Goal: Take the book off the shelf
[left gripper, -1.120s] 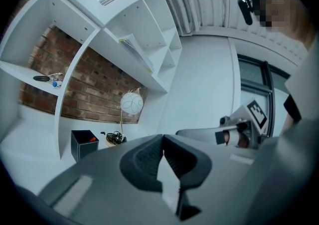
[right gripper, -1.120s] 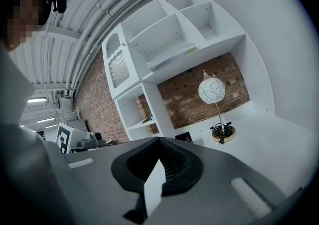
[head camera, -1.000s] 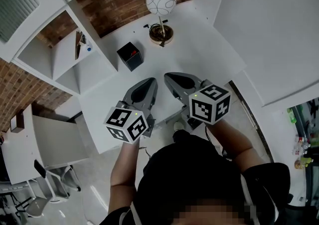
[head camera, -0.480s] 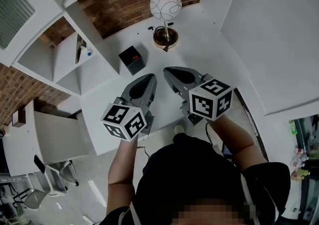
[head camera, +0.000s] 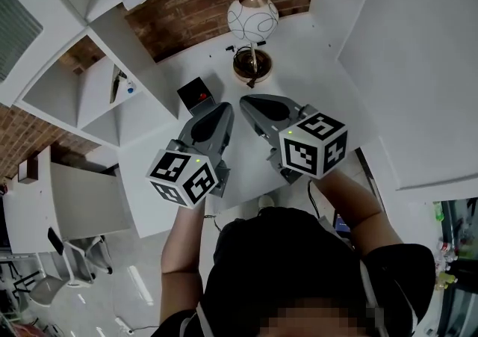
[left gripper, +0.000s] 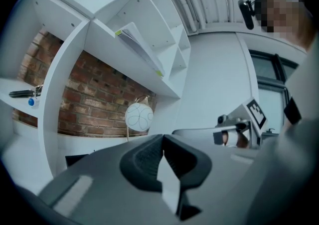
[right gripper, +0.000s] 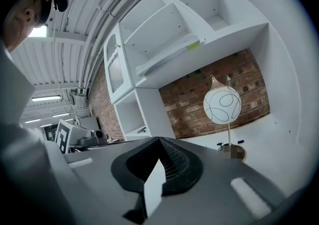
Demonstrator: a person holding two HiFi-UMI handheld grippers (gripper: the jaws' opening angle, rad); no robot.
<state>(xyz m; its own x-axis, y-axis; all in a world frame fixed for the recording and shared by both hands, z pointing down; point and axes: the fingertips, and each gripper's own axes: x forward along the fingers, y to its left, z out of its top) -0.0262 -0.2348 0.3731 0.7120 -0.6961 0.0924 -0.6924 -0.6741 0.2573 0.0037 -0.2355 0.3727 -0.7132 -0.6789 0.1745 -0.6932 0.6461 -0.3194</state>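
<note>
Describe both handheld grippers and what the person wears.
Left gripper and right gripper: grey moulded shells tapering to dark ribbed tongs, each carrying a white cube of black square markers. The person wears a black short-sleeved top.

Lamp (head camera: 252, 18) right of box (head camera: 196, 94) on desk (head camera: 314, 85)

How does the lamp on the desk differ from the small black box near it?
The lamp is tall, with a white round shade on a thin stem; the black box is low and cube-shaped. The lamp stands close to the brick wall; the black box stands nearer the left gripper. Both stand upright on the white desk, untouched.
</note>
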